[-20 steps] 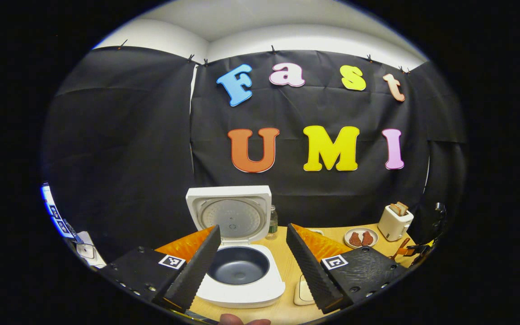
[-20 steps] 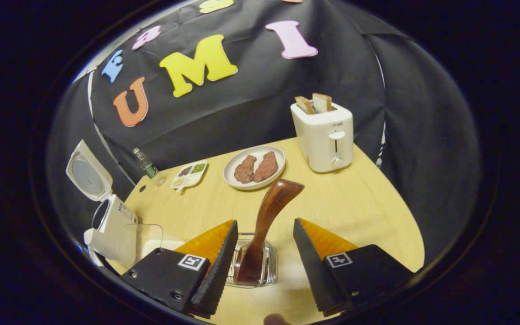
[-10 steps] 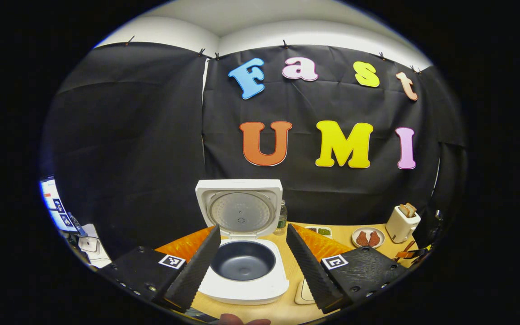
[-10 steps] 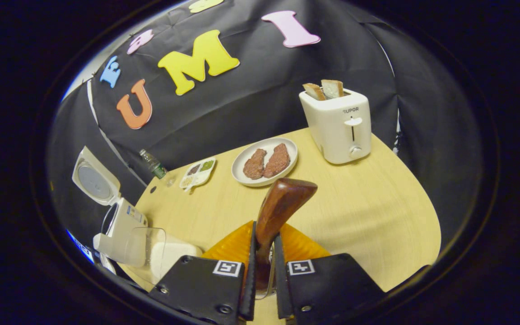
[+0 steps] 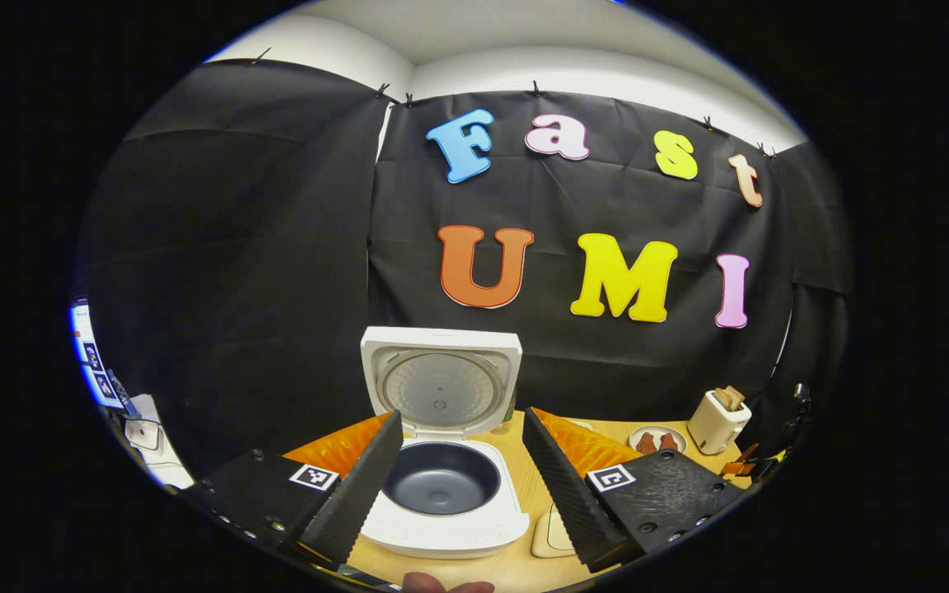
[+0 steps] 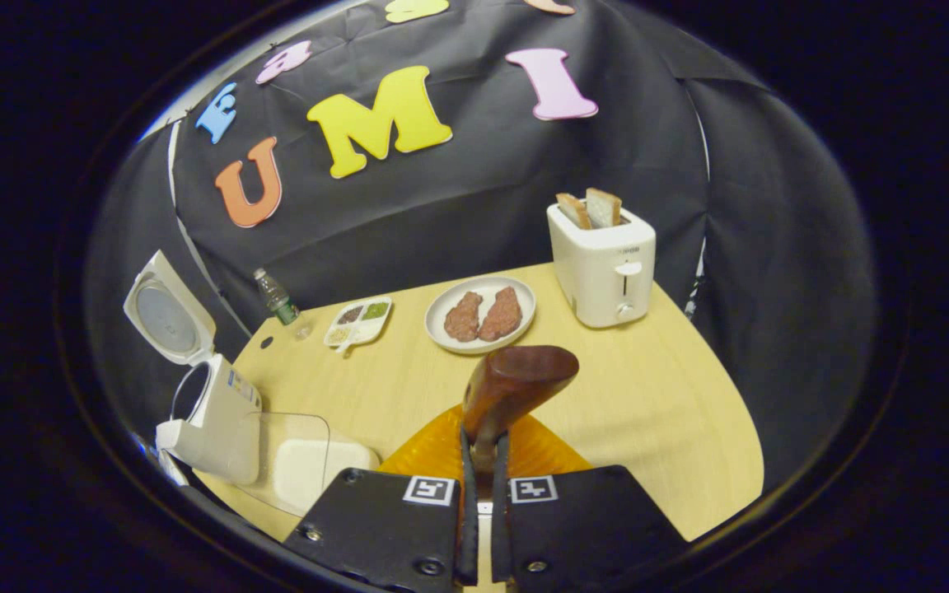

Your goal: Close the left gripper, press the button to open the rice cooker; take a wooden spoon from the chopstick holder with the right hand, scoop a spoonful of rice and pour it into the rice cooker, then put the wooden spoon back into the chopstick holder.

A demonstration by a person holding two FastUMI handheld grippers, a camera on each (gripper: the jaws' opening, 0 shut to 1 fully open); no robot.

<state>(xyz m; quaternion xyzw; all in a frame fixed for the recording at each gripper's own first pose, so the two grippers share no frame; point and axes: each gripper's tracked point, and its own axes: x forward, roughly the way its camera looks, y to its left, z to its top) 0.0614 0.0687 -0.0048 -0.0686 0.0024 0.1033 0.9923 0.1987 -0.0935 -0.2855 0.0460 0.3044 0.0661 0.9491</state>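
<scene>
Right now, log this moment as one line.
rice cooker: lid open | left hand-held gripper: open, empty | right hand-held gripper: shut on wooden spoon | rice: not scooped

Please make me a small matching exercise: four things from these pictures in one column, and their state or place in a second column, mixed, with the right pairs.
1. rice cooker
2. wooden spoon
3. toaster
4. round plate

a. holds two bread slices
b. lid raised, pot bare
c. carries two brown pieces
d. clamped in the right claw

Pairs: 1-b, 2-d, 3-a, 4-c
</scene>
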